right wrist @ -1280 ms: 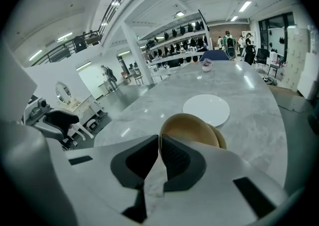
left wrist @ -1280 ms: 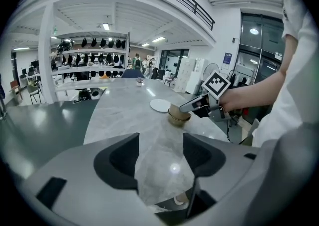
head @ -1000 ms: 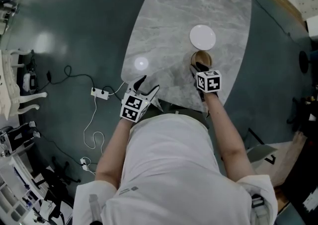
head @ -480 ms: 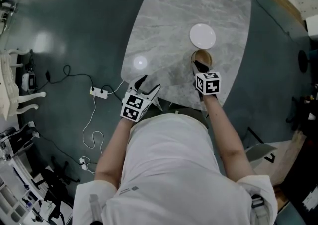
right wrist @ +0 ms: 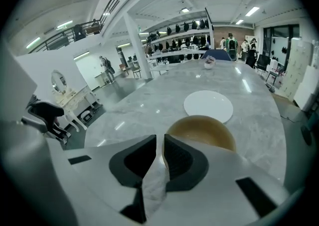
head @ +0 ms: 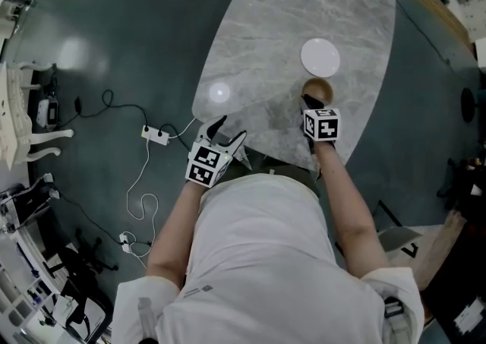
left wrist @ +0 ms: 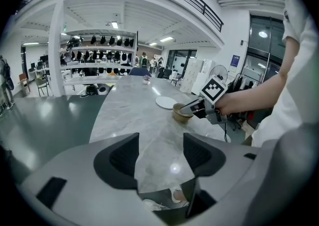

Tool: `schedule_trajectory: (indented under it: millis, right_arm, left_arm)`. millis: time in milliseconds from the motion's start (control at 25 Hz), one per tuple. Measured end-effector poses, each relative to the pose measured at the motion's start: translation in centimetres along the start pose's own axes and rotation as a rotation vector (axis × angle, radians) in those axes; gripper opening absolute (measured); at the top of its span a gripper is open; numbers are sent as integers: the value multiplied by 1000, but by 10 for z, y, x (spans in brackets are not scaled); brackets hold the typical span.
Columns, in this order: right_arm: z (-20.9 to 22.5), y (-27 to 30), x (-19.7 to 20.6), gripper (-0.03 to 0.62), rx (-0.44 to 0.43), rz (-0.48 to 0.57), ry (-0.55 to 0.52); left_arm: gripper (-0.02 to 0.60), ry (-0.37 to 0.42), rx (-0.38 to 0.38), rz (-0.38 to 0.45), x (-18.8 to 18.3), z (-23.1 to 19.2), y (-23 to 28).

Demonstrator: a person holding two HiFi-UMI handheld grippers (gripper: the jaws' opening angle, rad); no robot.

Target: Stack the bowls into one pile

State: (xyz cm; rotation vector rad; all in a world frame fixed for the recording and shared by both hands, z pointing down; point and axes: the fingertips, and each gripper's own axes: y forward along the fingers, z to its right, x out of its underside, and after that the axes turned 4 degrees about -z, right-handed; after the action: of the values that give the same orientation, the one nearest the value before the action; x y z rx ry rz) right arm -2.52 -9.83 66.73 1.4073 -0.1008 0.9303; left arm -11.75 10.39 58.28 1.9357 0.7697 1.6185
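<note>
Looks to be at the pick-up step, on the grey marble table (head: 258, 39); finds the white bowl (head: 320, 57) and the smaller brown bowl (head: 319, 90) just beside each other, not yet stacked; calls next, probably, for lifting the brown one clear and lowering it centred into the white; pinches the brown bowl's near rim in the right gripper (head: 309, 100), jaws narrow, just closed in; holds the left gripper (head: 230, 127) half open, empty, above the table's near edge.
</note>
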Motion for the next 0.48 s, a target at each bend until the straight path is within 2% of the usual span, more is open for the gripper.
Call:
schedule_trajectory:
  millis: [200, 480]
  right_arm:
    - [-4, -3, -4, 84, -8, 15, 7]
    - [-15, -18, -7, 68, -15, 46, 6]
  left_arm:
    - [276, -7, -5, 5, 1, -1, -2]
    - [257, 8, 18, 44, -9, 0, -2]
